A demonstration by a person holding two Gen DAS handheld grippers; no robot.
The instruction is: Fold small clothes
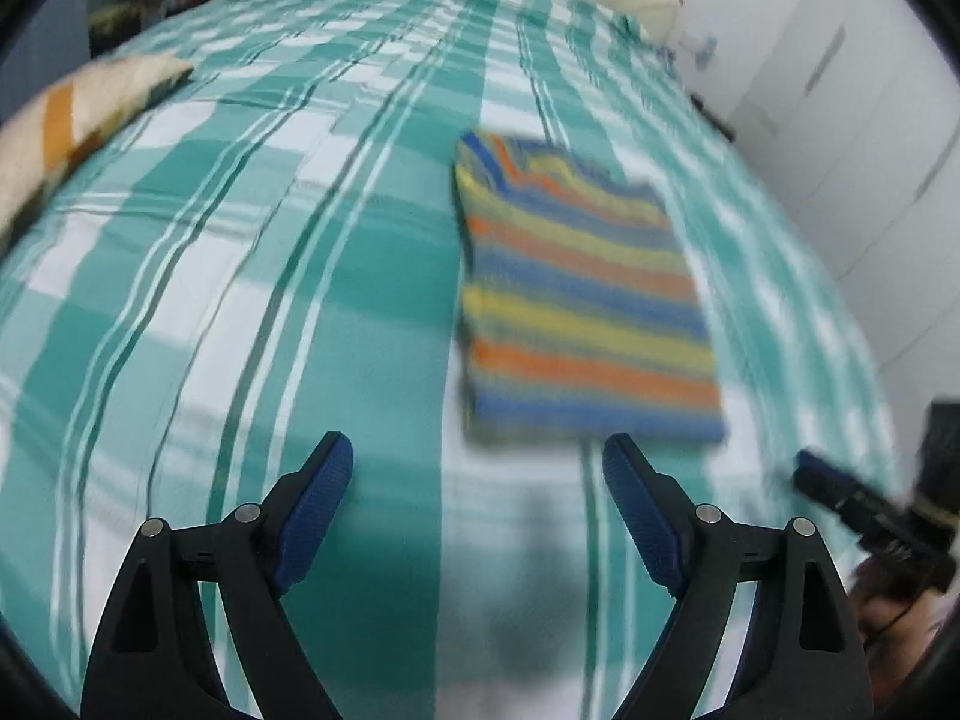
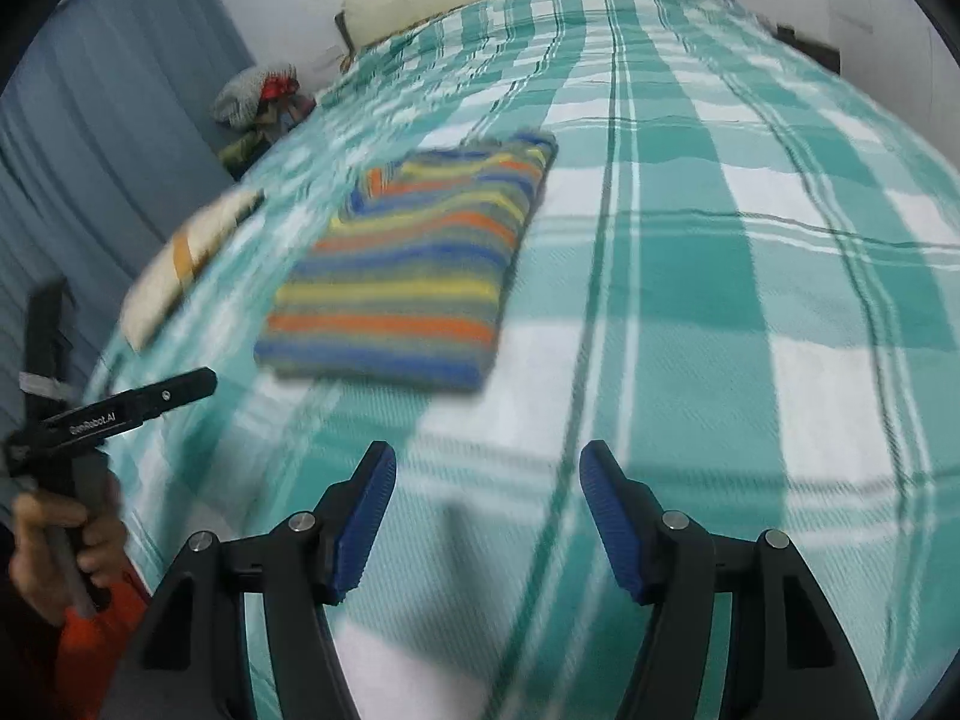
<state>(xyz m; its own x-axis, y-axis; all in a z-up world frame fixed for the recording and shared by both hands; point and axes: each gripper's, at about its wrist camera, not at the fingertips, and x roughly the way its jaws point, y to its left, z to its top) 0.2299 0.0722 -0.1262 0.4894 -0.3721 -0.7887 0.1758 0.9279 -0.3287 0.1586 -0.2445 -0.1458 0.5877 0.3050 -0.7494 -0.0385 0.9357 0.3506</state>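
A folded striped garment (image 1: 582, 294) lies flat on the teal-and-white checked bedsheet (image 1: 252, 276), ahead of both tools and touching neither. The left gripper (image 1: 477, 468) and right gripper (image 2: 487, 474) gape wide, holding nothing. 1 cream pillow (image 2: 180, 258) rests near the garment, with a clothes pile (image 2: 258, 102) beyond.

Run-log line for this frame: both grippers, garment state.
left gripper: open, empty | right gripper: open, empty | striped garment: folded rectangle, flat on checked bedspread, untouched | frames motion-blurred
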